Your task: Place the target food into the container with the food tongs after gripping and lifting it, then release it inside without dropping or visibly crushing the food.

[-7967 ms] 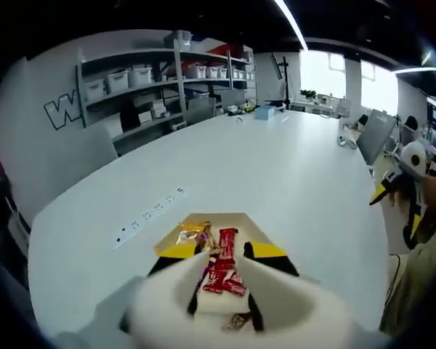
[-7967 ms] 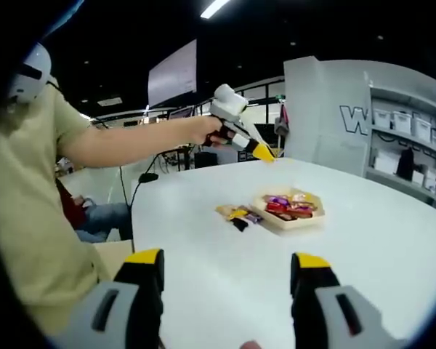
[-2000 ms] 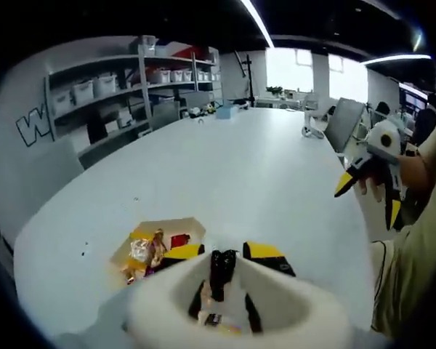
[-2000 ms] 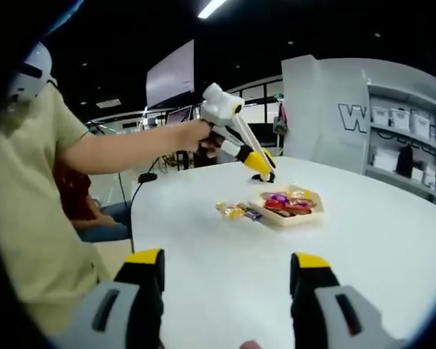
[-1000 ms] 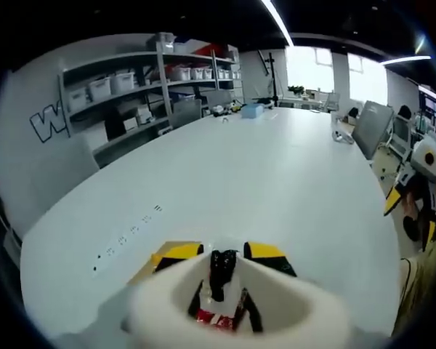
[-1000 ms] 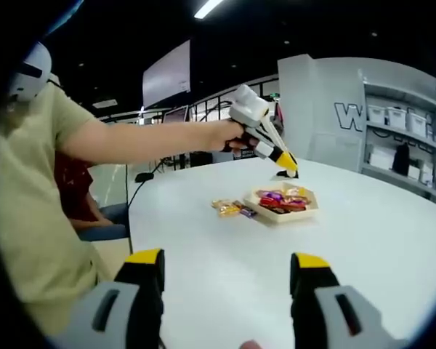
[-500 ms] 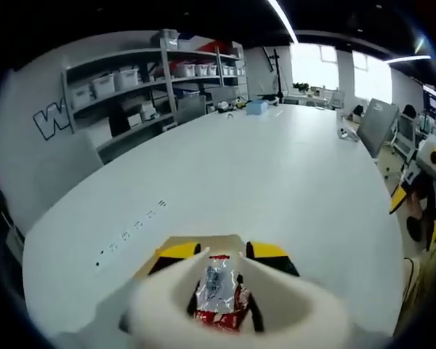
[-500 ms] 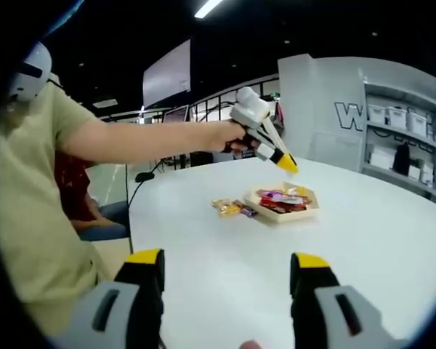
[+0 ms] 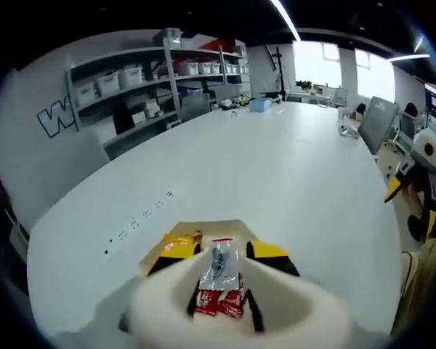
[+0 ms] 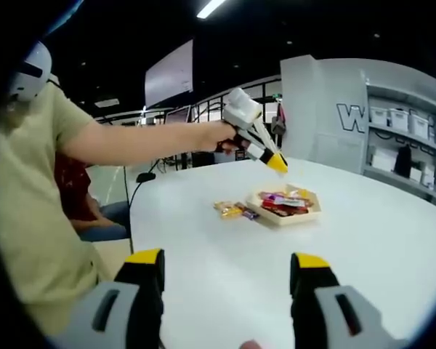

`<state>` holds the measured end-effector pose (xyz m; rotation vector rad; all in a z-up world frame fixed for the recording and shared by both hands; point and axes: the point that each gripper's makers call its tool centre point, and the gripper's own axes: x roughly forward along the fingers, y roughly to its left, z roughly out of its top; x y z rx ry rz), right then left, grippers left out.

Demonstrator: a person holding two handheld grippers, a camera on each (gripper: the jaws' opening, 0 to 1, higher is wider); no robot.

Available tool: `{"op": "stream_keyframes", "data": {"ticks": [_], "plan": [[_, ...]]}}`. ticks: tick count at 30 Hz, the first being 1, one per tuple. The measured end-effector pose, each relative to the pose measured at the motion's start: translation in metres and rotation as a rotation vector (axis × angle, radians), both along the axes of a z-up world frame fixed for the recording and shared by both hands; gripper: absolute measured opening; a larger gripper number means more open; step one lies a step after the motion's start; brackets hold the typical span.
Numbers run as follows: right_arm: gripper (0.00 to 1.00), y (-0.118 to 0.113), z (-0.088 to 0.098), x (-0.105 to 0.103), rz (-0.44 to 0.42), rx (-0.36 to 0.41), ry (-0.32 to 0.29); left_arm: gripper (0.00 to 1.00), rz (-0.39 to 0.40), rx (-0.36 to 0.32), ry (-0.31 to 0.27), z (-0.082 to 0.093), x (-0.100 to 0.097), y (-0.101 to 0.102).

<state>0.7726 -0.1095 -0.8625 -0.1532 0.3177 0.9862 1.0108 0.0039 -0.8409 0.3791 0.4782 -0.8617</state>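
left gripper: held out over the table by a person's arm, yellow tips pointing down just above the tray. In the left gripper view its tips sit a narrow gap apart with nothing pinched between them.
right gripper: low over the near table edge, yellow-tipped jaws spread wide, nothing between them. It also shows in the left gripper view at the right edge, held in a hand.
tray: shallow tan wooden container with angled corners, flat on the white table. In the left gripper view its far rim sits right below the left gripper's tips.
red wrapper: flat red packet with white print, lying in the tray directly under the left gripper, looks uncrushed.
silver wrapper: crinkled foil piece lying on top of the red wrapper, seen through the gap between the tips; cannot tell if it touches them.
gold wrapper: shiny gold and orange piece at the tray's left side.
tray contents, right gripper view: mixed candies, red, purple and gold, piled inside the rim.
loose candies: a few gold and dark wrapped pieces on the table, just beside the tray, outside it.
table: large, white, rounded.
shelving: grey racks with bins along the wall behind the table.
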Motion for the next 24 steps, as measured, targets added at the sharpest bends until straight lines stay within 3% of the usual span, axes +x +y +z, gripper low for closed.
{"op": "stream_keyframes", "data": {"ticks": [24], "plan": [[0.68, 0.006, 0.000, 0.000, 0.013, -0.003, 0.001, 0.25, 0.001, 0.013, 0.023, -0.016, -0.041, 0.033]]}}
